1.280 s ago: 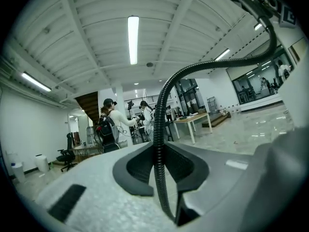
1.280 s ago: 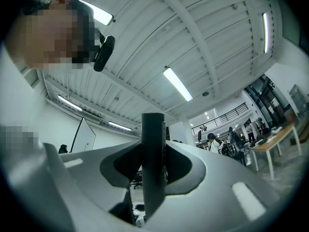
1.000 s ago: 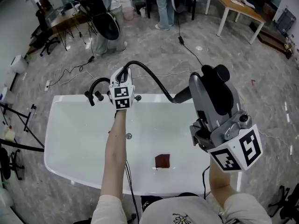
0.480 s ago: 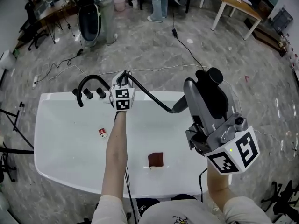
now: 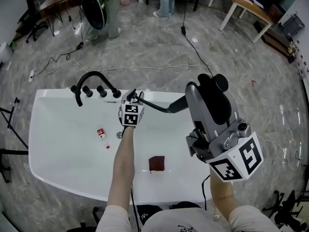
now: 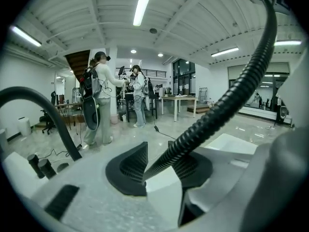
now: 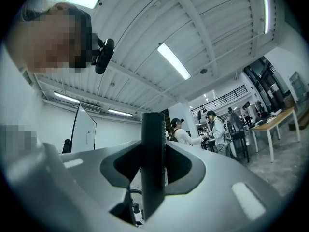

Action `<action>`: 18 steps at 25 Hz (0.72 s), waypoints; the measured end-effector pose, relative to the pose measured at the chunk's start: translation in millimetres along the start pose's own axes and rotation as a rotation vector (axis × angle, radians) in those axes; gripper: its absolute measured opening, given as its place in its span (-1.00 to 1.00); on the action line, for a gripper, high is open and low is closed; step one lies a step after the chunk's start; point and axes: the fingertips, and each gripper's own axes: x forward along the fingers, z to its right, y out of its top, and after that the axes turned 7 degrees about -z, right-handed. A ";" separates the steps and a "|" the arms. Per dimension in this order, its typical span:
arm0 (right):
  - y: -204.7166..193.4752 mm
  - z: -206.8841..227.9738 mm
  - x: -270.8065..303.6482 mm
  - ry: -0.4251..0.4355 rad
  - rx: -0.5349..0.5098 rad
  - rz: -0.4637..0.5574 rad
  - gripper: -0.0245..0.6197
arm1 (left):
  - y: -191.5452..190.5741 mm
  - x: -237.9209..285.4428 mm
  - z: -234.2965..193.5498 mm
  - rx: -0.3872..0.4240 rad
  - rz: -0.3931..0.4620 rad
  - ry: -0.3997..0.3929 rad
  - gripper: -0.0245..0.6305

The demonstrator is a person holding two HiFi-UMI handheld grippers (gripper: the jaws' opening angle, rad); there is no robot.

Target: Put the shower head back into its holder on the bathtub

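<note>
The black shower head (image 5: 218, 100) is clamped upright in my right gripper (image 5: 200, 88), which hovers over the right part of the white bathtub (image 5: 67, 175). In the right gripper view its dark handle (image 7: 153, 153) stands between the pads. Its ribbed black hose (image 5: 157, 105) runs left to my left gripper (image 5: 133, 96), low by the tub's far rim. There the hose (image 6: 217, 110) passes between the left gripper's (image 6: 161, 167) jaws, which are opening and no longer press on it. A black faucet set (image 5: 91, 87) with knobs stands on the far rim, left of that gripper.
Inside the tub lie a small bottle (image 5: 101, 137), a dark red square (image 5: 156, 163) and the drain (image 5: 119, 135). Cables (image 5: 58, 59) trail over the floor behind the tub. People (image 6: 99, 95) stand further back near a table (image 5: 241, 1).
My left gripper has come down with the hose from above the faucet to the tub's far rim. My right gripper has sunk slightly with the shower head. The bottle has come into view.
</note>
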 end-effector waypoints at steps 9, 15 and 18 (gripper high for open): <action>-36.6 1.9 54.7 -0.006 -0.054 0.010 -0.51 | -25.5 -51.1 1.1 -0.121 0.105 0.023 -0.52; -101.9 12.9 110.2 -0.004 -0.063 -0.025 -0.51 | -30.5 -107.7 -12.5 -0.153 0.191 0.036 -0.52; -150.0 20.5 141.9 -0.013 -0.054 -0.076 -0.51 | -33.8 -131.9 -16.5 -0.151 0.231 0.033 -0.52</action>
